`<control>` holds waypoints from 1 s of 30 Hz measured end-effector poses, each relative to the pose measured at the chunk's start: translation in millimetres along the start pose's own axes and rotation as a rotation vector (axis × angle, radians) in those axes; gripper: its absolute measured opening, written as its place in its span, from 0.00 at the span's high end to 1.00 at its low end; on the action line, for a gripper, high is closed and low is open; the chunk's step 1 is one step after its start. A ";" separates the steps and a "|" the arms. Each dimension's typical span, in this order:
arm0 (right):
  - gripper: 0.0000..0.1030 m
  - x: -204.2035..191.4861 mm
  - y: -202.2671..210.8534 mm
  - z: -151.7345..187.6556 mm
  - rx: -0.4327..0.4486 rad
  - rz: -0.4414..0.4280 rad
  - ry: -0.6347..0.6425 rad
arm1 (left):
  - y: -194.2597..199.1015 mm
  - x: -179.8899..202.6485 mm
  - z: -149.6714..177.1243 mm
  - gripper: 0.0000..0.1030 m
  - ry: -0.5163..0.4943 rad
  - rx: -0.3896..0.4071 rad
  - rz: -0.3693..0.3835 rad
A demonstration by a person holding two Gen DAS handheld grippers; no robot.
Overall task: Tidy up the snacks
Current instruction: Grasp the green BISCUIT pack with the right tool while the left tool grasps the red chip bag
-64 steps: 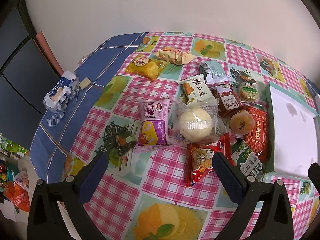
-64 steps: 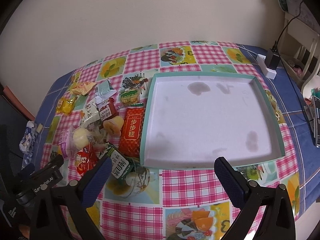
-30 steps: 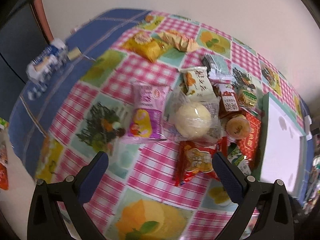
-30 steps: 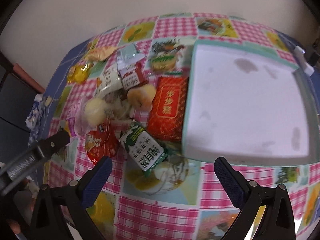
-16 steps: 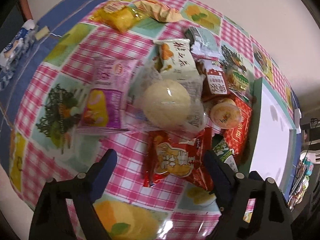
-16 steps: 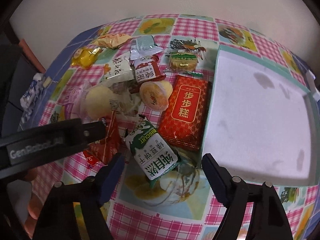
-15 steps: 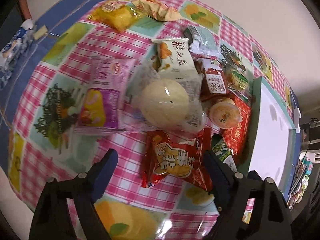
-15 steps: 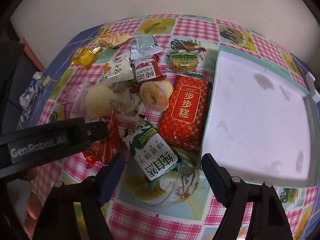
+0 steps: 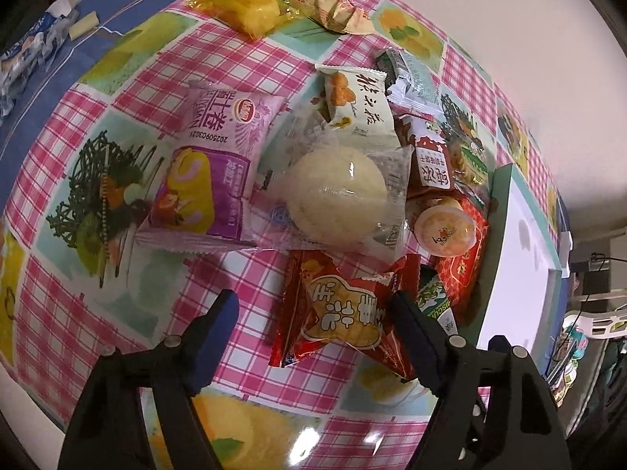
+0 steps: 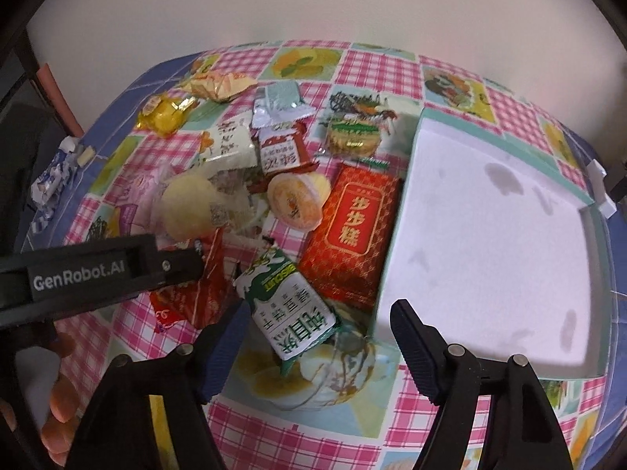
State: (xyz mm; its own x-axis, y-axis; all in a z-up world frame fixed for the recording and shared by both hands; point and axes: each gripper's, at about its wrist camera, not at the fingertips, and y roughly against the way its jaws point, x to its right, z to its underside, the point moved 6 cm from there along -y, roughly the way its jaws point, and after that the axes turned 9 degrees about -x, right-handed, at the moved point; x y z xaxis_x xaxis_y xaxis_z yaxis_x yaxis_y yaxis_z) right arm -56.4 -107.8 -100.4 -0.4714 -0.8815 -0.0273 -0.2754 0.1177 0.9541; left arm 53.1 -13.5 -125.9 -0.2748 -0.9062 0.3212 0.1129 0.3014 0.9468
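Snack sort, table lot. Left gripper (image 9: 313, 315): I hold it spread wide and empty, fingers straddling the red puffed-snack packet (image 9: 341, 313), which lies flat at the near edge of the heap; I judge this my first pick, since it sits outermost and nothing rests on it except a corner of wrapper at its 12 o'clock. Right gripper (image 10: 319, 323): likewise spread and empty, set either side of the green-and-white biscuit packet (image 10: 292, 303), whose near end points toward me and so offers a narrow grip. Tray (image 10: 403, 203): white, teal-rimmed, bare inside, at 3 o'clock of the heap; I take it as the destination, hence both tools working the side nearest it. Red gold-lettered box (image 10: 354, 231): lies against the tray's left wall, at 1 o'clock of the biscuit packet. Wrapped pale bun (image 9: 337, 194): centre of heap, at 12 o'clock of the red packet. Jelly cup (image 10: 298, 199): tipped on its side beside the bun. Purple cake packet (image 9: 211, 172): at 9 o'clock of the bun. Yellow packet (image 9: 243, 8): far edge, apart from the heap.
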 end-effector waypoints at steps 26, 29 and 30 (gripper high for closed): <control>0.44 -39.8 -24.3 13.5 -0.113 -0.141 0.098 | 21.9 -64.9 14.6 0.22 0.145 0.031 0.066; 0.44 -43.5 -26.1 14.8 -0.116 -0.131 0.112 | 19.7 -54.5 15.3 0.22 0.109 0.022 0.052; 0.44 -43.6 -27.6 15.3 -0.119 -0.129 0.112 | 17.9 -50.7 15.9 0.22 0.096 0.017 0.049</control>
State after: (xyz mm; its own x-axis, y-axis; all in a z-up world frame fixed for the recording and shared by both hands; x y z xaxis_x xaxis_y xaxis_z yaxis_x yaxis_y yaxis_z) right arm -41.1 -65.6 -130.1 -0.3403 -0.9320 -0.1250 -0.2233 -0.0490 0.9735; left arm 53.9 42.5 -125.0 -0.1764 -0.9143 0.3647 0.1078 0.3503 0.9304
